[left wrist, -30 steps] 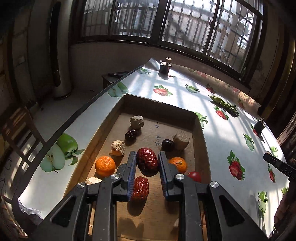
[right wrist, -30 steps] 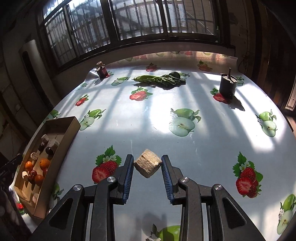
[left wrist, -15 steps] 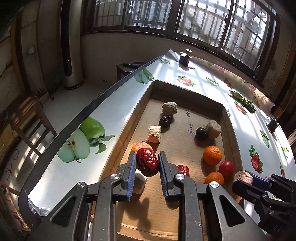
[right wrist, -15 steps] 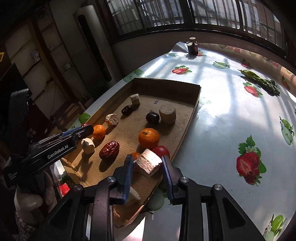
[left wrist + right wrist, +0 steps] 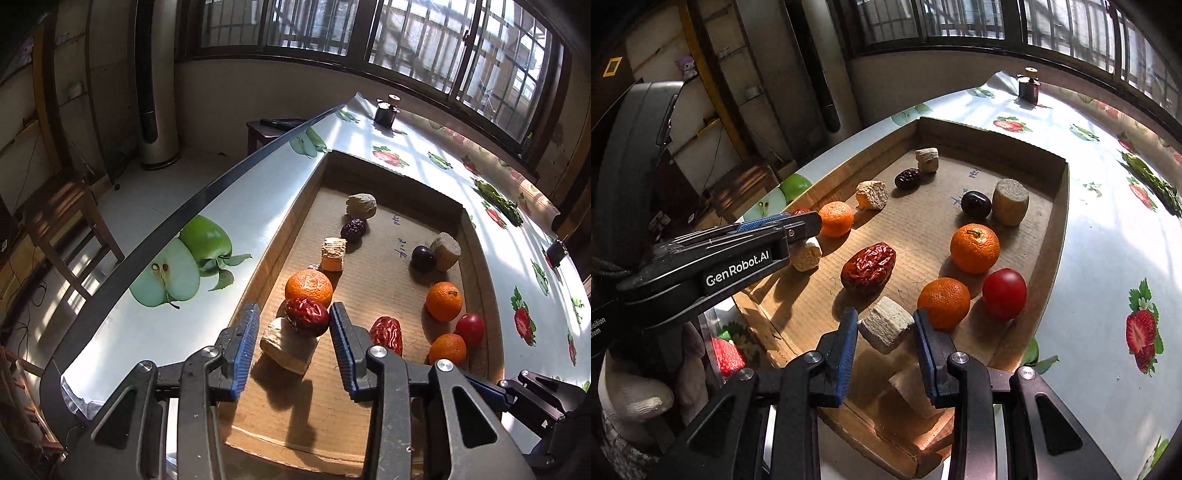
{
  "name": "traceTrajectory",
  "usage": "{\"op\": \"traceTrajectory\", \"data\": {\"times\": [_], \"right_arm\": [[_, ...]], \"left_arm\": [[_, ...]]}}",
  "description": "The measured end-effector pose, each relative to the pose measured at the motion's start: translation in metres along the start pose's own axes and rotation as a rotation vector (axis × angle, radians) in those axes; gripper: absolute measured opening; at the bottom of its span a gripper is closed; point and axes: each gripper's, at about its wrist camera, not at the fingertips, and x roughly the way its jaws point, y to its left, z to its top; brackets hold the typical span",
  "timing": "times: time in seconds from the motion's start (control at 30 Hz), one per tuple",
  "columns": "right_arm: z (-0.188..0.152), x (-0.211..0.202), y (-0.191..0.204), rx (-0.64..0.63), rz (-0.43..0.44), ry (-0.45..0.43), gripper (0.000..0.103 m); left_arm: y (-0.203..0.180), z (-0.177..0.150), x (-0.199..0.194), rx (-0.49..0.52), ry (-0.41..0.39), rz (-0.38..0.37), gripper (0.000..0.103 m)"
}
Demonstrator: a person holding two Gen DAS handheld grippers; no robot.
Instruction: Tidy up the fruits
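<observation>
A cardboard tray [image 5: 369, 162] [image 5: 1060, 206] on the table holds fruits and pale blocks. My left gripper [image 5: 293, 325] is open; a red date [image 5: 307, 316] sits between its fingers, resting on a pale block [image 5: 286, 347] beside an orange [image 5: 308, 288]. My right gripper [image 5: 886, 328] is shut on a pale block [image 5: 884, 325], held above the tray's near end. In the right wrist view the left gripper [image 5: 798, 230] shows at the tray's left side. Another red date [image 5: 868, 266], oranges [image 5: 975, 248] and a red tomato [image 5: 1004, 292] lie in the tray.
The table has a fruit-print cloth [image 5: 1108, 236]. A dark jar [image 5: 385, 110] stands at its far end, green vegetables [image 5: 498, 199] at the far right. A wooden chair [image 5: 62, 218] stands on the floor to the left.
My left gripper has opened and let the red date down on the pale block. My right gripper has carried its block further over the tray's near end.
</observation>
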Motion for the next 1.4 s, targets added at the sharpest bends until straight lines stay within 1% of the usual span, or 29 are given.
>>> {"op": "traceTrajectory", "data": {"times": [0.03,0.07,0.1,0.13,0.17,0.2,0.27,0.47,0.6,0.73,0.87,1.4], "right_arm": [[0.000,0.000,0.001,-0.003,-0.002,-0.001,0.034],[0.000,0.000,0.002,-0.005,-0.006,-0.001,0.034],[0.000,0.000,0.003,-0.006,-0.008,-0.003,0.036],[0.000,-0.001,0.003,-0.005,-0.007,-0.007,0.040],[0.000,-0.002,0.004,-0.003,-0.007,-0.014,0.048],[-0.001,-0.005,0.004,0.001,-0.009,-0.023,0.056],[-0.001,-0.011,0.003,0.009,-0.012,-0.042,0.059],[-0.008,-0.034,-0.008,0.065,-0.031,-0.098,0.059],[-0.016,-0.052,-0.019,0.124,-0.036,-0.137,0.064],[-0.020,-0.063,-0.027,0.160,-0.043,-0.159,0.065],[-0.025,-0.068,-0.032,0.180,-0.053,-0.166,0.067],[-0.039,-0.081,-0.044,0.222,-0.055,-0.186,0.071]], "left_arm": [[0.000,0.000,-0.002,0.000,-0.006,-0.004,0.046],[-0.001,0.000,-0.004,0.000,-0.010,-0.002,0.050],[-0.001,0.000,-0.006,0.002,-0.016,0.000,0.053],[-0.002,0.000,-0.009,0.005,-0.023,0.002,0.056],[-0.004,0.000,-0.012,0.009,-0.032,0.008,0.061],[-0.005,0.000,-0.015,0.013,-0.044,0.014,0.065],[-0.006,0.001,-0.020,0.017,-0.062,0.021,0.067],[-0.010,0.002,-0.036,0.024,-0.108,0.050,0.072],[-0.017,0.001,-0.043,0.034,-0.126,0.059,0.073],[-0.025,0.000,-0.049,0.051,-0.137,0.057,0.074],[-0.035,-0.001,-0.056,0.072,-0.152,0.060,0.077],[-0.059,-0.004,-0.069,0.118,-0.186,0.085,0.082]]}}
